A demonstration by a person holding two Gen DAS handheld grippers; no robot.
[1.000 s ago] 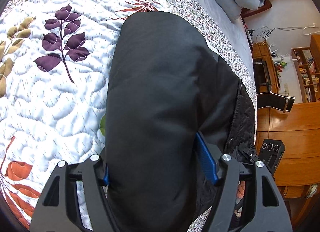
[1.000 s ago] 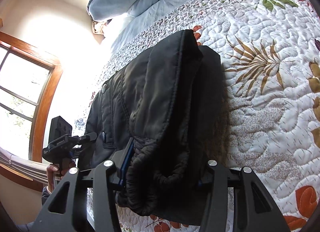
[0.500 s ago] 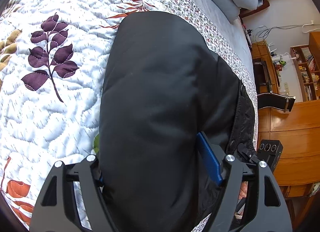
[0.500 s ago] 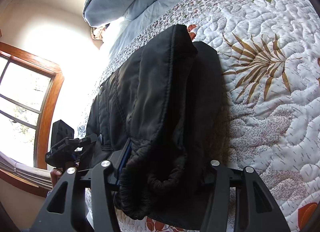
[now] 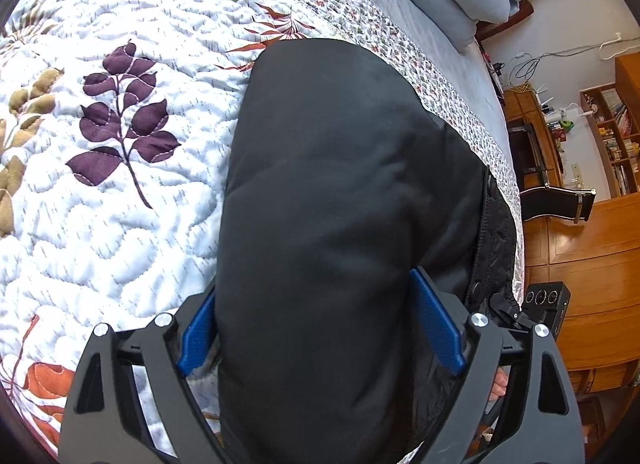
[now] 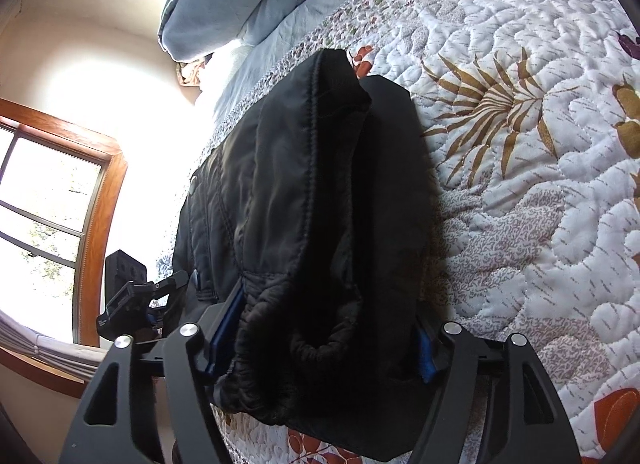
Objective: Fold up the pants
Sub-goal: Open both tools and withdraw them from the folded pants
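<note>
1. Left wrist view: black pants [image 5: 340,199] lie folded in a thick bundle on the quilt [image 5: 100,223] near the bed's right edge; release after a fold looks like the step in hand
2. Left gripper [image 5: 320,328] jaws opening, bundle between them; the blue pads [image 5: 436,324] stand off the cloth on the right side, left pad just beside it
3. Right wrist view: right gripper [image 6: 320,344] jaws opening too, the gathered waistband end [image 6: 320,348] between them, pads about clear of it
4. Next move, my guess: back both grippers off near-side without dragging cloth, then check the fold holds or flatten it
</note>
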